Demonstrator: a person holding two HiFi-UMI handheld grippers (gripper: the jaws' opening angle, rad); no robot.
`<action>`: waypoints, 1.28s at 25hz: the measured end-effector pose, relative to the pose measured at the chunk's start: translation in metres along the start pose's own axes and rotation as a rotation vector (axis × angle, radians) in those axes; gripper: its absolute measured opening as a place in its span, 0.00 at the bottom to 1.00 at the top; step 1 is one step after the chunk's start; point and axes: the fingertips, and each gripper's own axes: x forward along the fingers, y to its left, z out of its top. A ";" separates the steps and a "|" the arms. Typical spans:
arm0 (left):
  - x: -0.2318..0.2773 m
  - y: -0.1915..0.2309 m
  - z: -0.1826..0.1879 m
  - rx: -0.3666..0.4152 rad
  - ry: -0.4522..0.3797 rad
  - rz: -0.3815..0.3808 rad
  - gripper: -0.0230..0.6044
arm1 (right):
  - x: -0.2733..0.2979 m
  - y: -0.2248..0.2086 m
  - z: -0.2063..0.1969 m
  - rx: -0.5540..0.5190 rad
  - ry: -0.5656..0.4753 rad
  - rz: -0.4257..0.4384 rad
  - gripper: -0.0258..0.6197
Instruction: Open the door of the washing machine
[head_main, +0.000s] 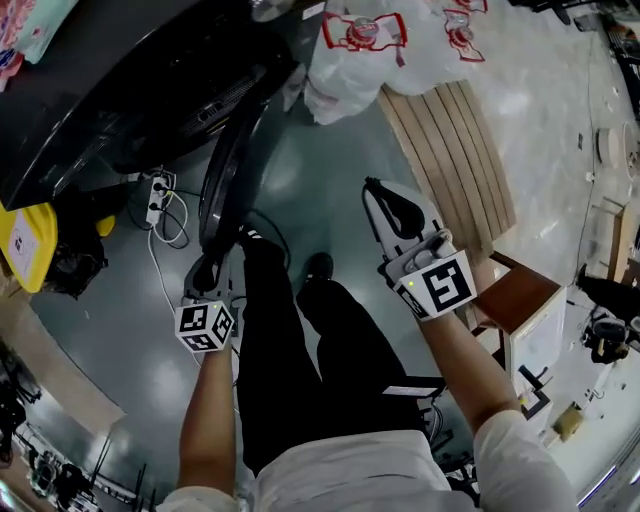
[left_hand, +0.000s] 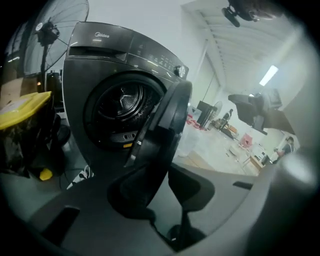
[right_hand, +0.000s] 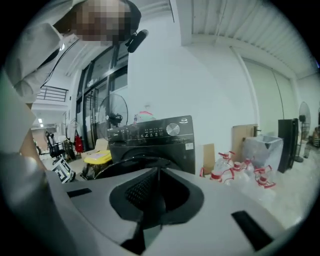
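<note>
The dark grey washing machine (head_main: 120, 90) (left_hand: 100, 75) (right_hand: 155, 140) stands at the upper left of the head view. Its round door (head_main: 228, 165) (left_hand: 167, 120) hangs swung out, and the drum shows behind it. My left gripper (head_main: 207, 272) (left_hand: 159, 192) is at the door's free edge. The rim runs down between its two fingers and lies against the left one. My right gripper (head_main: 375, 190) (right_hand: 159, 192) hovers to the right of the door, away from it, with its fingers closed together and nothing in them.
A power strip (head_main: 157, 195) with cables lies on the floor by the machine, beside a yellow bag (head_main: 28, 240). Plastic bags of bottles (head_main: 380, 45) and a slatted wooden board (head_main: 450, 160) lie at the right. A standing fan (left_hand: 50, 30) is behind the machine. My own legs (head_main: 290, 350) are below the door.
</note>
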 end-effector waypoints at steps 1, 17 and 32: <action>0.000 -0.012 -0.004 -0.016 0.006 0.013 0.22 | -0.013 -0.003 -0.003 0.021 0.001 -0.012 0.10; 0.050 -0.215 -0.050 -0.192 0.120 0.004 0.23 | -0.152 -0.046 -0.077 0.175 0.020 -0.245 0.10; 0.159 -0.399 -0.013 -0.298 0.143 -0.269 0.24 | -0.284 -0.096 -0.115 0.247 0.014 -0.504 0.10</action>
